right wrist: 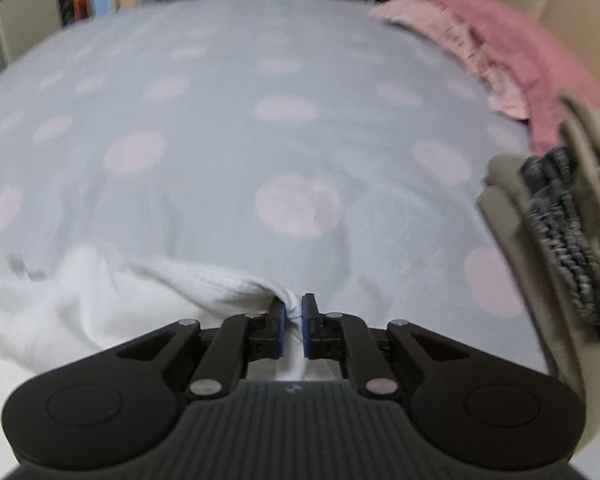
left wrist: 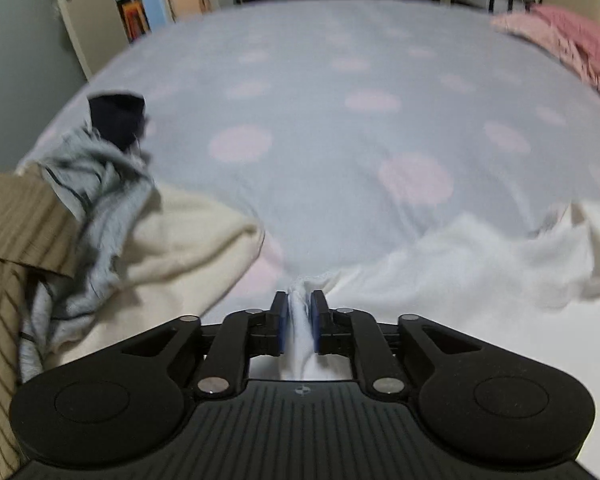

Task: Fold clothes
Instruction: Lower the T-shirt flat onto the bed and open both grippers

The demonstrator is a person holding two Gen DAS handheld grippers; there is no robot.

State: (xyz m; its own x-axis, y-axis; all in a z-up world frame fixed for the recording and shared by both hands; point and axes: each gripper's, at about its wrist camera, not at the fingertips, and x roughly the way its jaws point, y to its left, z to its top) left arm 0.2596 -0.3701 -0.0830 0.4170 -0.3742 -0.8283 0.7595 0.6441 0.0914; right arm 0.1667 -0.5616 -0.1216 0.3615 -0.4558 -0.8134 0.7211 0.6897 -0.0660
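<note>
A white garment lies on the bed, spread to the right in the left wrist view and to the left in the right wrist view. My left gripper is shut on a bunched edge of the white garment. My right gripper is shut on another edge of the same garment, with white cloth pinched between its blue pads. Both grippers are low over the near side of the bed. The frames are blurred by motion.
The bed has a grey sheet with pink dots. A pile of clothes, cream, grey striped and brown striped, lies at left. Pink clothes lie far right. A beige and dark knit stack is at right.
</note>
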